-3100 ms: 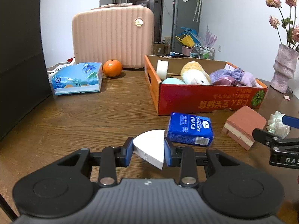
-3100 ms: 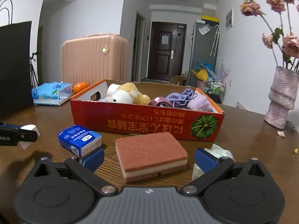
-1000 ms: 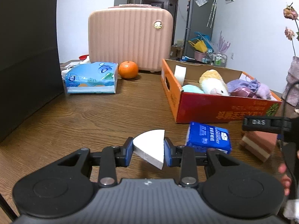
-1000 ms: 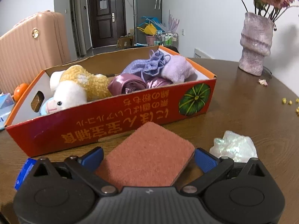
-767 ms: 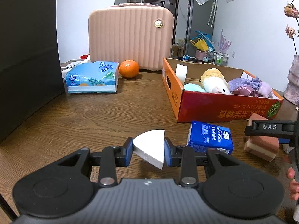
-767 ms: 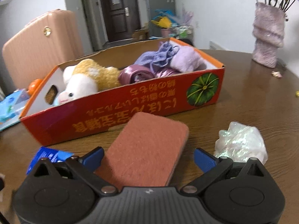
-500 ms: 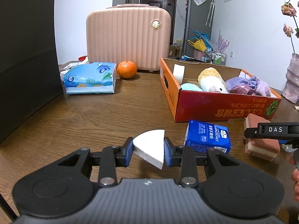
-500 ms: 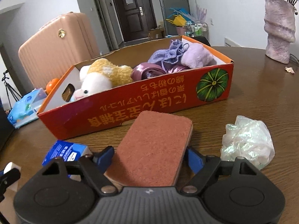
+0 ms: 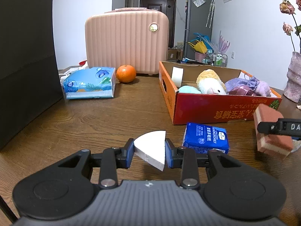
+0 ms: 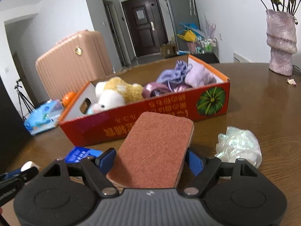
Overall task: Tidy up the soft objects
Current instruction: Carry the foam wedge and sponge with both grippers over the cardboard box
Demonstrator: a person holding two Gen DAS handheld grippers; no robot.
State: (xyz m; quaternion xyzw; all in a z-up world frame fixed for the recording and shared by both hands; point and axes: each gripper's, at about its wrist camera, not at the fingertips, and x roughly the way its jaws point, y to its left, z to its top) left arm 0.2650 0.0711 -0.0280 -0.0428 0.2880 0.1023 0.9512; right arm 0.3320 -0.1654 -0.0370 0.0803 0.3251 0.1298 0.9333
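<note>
Right gripper [image 10: 150, 160]: jaws just closed on the red sponge [image 10: 156, 146], now lifted off the bench [image 10: 263, 109]. Left gripper [image 9: 149, 150]: jaws clenched on a white foam wedge [image 9: 150, 148]. Step: carry. Next, prob. move sponge far, over the red box [image 10: 169, 113] wall, w/ clearance, then release.

A: Where did the left wrist view look from?
B: Low over the tabletop [image 9: 94, 124], along its own fingers [image 9: 129, 151], toward the red box [image 9: 222, 109] at right of frame.
A: And the right?
B: Closer, tilted, with the red box [image 10: 150, 116] across mid-frame. Both shared the box and the pink suitcase [image 9: 127, 41].
</note>
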